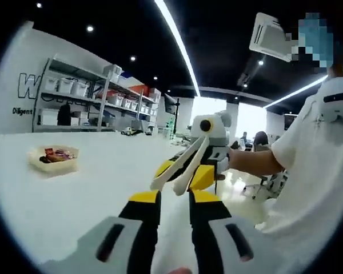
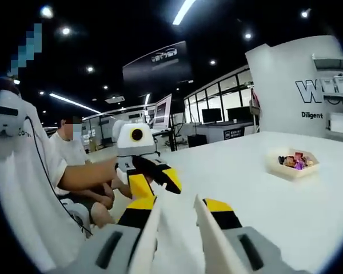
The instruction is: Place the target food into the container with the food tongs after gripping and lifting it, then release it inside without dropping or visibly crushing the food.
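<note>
Right gripper [image 2: 174, 217]: yellow-and-black jaws stand apart with the tongs between them, so it's clamped on the tongs. In the left gripper view it comes in from the right [image 1: 186, 174], held up off the table by a person's hand.

Tongs [image 2: 177, 234]: pale cream, two long arms running up along the inside of the right gripper's jaws. The arms are spread, nothing between the tips. From the left gripper view they [image 1: 180, 168] slope down and to the left with the tips hanging in the air above the table.

Left gripper [image 1: 174, 200]: jaws close together with a narrow gap, nothing in them as far as I can see. In the right gripper view it [image 2: 154, 177] hovers at the table's near edge, also held by a hand.

Container [image 2: 291, 164]: small shallow cream tray sitting on the table, well apart from both grippers. Also visible in the left gripper view [image 1: 53, 161].

Food [image 2: 294, 160]: a little heap of dark, red and purple pieces already lying in the tray, too small to tell what they are.

Table [image 2: 263, 200]: big, white, plain top.

Person [image 1: 314, 160]: white T-shirt, arm stretched out to the right gripper.

Background: shelves with bins [image 1: 86, 94] along a white wall, and another person [image 2: 74, 151] seated behind.
</note>
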